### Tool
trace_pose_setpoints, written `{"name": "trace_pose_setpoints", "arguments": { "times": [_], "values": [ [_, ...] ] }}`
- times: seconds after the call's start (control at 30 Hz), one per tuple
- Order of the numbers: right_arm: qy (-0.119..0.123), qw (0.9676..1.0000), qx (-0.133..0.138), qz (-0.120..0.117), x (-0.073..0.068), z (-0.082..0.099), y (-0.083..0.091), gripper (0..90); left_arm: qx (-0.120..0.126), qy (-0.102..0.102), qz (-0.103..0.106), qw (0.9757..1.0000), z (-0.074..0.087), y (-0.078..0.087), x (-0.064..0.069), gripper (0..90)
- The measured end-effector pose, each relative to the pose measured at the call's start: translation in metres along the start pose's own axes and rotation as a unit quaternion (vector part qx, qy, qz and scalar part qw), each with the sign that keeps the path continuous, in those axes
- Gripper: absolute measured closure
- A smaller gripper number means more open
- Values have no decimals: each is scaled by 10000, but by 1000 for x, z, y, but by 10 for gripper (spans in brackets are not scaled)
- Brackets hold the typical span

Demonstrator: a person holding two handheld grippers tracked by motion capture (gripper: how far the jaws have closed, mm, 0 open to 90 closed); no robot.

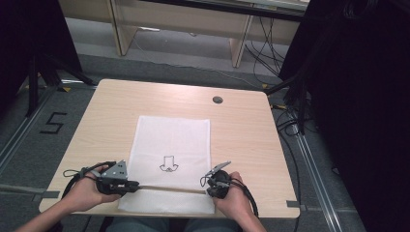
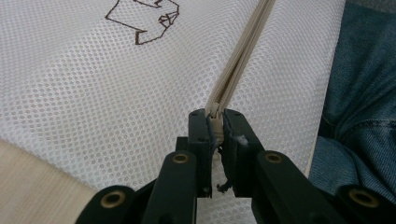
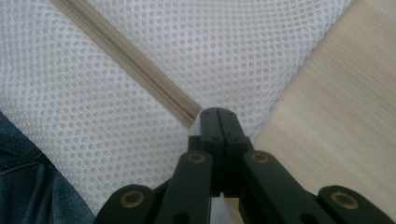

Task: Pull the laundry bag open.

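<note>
mesh bag (image 1: 174,140): laid flat on the table (image 1: 241,130)
left gripper (image 2: 215,122): clamped on the zipper pull (image 2: 215,125)
right gripper (image 3: 218,116): clenched on the bag's edge beside the zipper (image 3: 130,58) end
step: likely unzipping; pull gets dragged along while the far end's held taut

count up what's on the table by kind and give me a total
White mesh laundry bag with a beige zipper and a brown line drawing: 1
Handheld black two-jaw grippers: 2, left and right
Total: 3

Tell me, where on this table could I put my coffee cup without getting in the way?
Bare wood lies beyond the white mesh bag, toward the grommet hole, and in strips along the table's left and right edges. The near edge is crowded: left gripper and right gripper pinch the bag's zipper.
</note>
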State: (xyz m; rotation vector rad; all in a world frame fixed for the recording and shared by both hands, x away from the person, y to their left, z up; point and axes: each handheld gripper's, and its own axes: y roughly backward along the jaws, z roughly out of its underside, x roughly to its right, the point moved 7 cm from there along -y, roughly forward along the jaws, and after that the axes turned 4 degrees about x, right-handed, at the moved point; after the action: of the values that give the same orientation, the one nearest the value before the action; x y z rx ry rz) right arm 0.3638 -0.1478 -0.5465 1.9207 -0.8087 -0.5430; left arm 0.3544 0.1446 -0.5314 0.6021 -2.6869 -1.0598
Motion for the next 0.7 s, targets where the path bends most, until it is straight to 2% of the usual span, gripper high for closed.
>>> {"name": "trace_pose_setpoints", "arguments": {
  "times": [0.07,0.13,0.17,0.2,0.23,0.27,0.33,0.37,0.4,0.43,0.47,0.5,0.53,0.57,0.6,0.63,0.67,0.7],
  "values": [
    [-24,10000,22,-29,0,0,0,900,75,154,42,9998,2,1,0,819],
    [-74,10000,36,-19,0,0,0,900,-21,120,-85,9999,6,5,-5,819],
    [-82,10000,42,-14,0,0,0,900,-93,110,-87,9999,9,7,-8,819],
    [-107,9999,22,-12,0,0,0,900,0,246,-104,9996,9,7,-7,819],
    [-125,9999,9,-13,0,1,0,900,-275,55,-324,9991,15,12,-14,819],
    [-151,9999,-68,30,0,1,1,900,-392,16,-488,9980,20,15,-18,819],
    [-83,9997,-100,213,6,2,2,900,-463,311,-543,9970,30,21,-25,819],
    [-106,9997,-97,216,8,2,2,900,-350,433,-472,9973,33,22,-26,819],
    [-151,9997,-32,189,10,2,2,900,-312,441,-414,9977,33,24,-26,819],
    [-148,9997,-43,194,12,2,2,900,-333,444,-471,9973,32,24,-26,819],
    [-237,9995,-95,202,11,2,2,900,-410,360,-481,9973,32,22,-25,819],
    [-201,9995,-115,222,11,2,2,900,-426,299,-491,9974,31,21,-25,819],
    [-176,9993,-147,280,12,1,3,900,-467,344,-508,9970,32,19,-25,819],
    [-181,9994,-129,279,12,1,2,900,-498,282,-453,9973,32,20,-25,819],
    [-125,9995,-95,270,13,1,2,900,-499,347,-485,9970,33,19,-26,819],
    [-214,9994,-94,258,13,2,3,900,-541,363,-526,9965,34,18,-27,819],
    [-204,9994,-84,248,13,2,2,900,-568,343,-520,9964,33,18,-27,819],
    [-128,9996,-46,262,15,1,2,900,-596,318,-470,9966,33,17,-26,819]
  ]
}}
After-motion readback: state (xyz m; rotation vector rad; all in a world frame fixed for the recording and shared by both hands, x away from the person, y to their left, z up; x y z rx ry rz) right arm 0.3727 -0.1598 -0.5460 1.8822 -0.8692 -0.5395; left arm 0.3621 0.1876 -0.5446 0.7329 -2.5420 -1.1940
